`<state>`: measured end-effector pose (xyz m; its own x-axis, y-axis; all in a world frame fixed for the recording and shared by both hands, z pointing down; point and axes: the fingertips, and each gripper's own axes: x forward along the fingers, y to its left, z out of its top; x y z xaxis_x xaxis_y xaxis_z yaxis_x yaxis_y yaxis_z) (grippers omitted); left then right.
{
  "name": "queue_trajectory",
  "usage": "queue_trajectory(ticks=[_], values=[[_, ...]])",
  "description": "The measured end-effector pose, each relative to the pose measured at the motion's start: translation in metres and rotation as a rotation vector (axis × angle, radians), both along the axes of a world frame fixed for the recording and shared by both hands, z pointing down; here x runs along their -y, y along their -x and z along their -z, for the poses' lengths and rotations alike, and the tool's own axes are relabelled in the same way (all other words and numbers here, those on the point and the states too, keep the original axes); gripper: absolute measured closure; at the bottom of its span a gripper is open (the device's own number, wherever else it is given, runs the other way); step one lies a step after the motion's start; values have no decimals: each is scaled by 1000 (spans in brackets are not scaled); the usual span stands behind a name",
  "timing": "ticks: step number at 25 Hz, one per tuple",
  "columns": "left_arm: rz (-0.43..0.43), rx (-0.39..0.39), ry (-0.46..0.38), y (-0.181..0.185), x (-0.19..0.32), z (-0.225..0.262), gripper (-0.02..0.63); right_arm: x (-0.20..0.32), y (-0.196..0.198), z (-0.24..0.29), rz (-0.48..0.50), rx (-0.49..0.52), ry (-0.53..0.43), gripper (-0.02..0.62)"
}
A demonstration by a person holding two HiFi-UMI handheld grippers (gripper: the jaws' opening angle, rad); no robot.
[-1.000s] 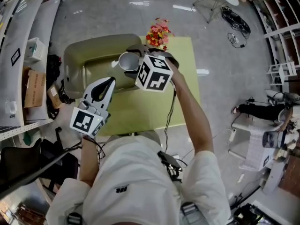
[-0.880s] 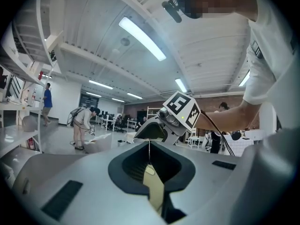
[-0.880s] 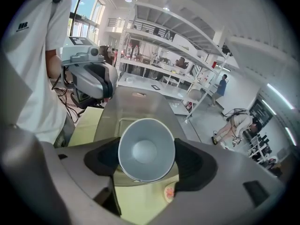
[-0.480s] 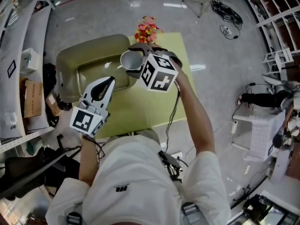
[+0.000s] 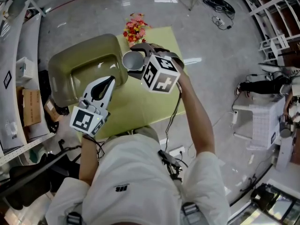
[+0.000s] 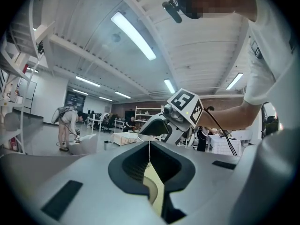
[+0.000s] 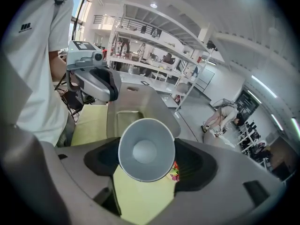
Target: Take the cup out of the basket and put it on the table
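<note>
A grey metal cup (image 5: 131, 61) is held up in the air, mouth facing the right gripper's camera (image 7: 145, 149). My right gripper (image 5: 139, 51) is shut on it, just past the right rim of the olive-green basket (image 5: 77, 67) and over the far part of the yellow-green table (image 5: 140, 104). In the right gripper view the basket (image 7: 136, 104) lies behind the cup and looks empty. My left gripper (image 5: 110, 80) hovers over the basket's near right corner, its jaws shut (image 6: 150, 143) with nothing between them.
A bunch of red and yellow flowers (image 5: 133, 28) stands at the table's far edge, close beyond the cup. Shelving and cardboard boxes (image 5: 29, 108) line the left side. A white table (image 5: 262, 125) and cables on the floor (image 5: 218, 6) are to the right.
The right gripper has carried the cup rightward, from over the basket's edge to just beyond its right rim over the table. The left gripper has stayed put.
</note>
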<state>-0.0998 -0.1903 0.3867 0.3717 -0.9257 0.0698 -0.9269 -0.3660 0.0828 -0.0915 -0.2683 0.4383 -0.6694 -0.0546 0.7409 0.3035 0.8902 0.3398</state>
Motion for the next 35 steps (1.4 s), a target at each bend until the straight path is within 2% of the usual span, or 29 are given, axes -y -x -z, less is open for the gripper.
queue_trajectory(ticks=[11,35], values=[[-93,-15,-1,-40,18,0,592,16,-53,-17,-109,-13,43,244],[-229,-45,11,-101,37,-15,592,29,-120,-87,-286,-68,135,244]])
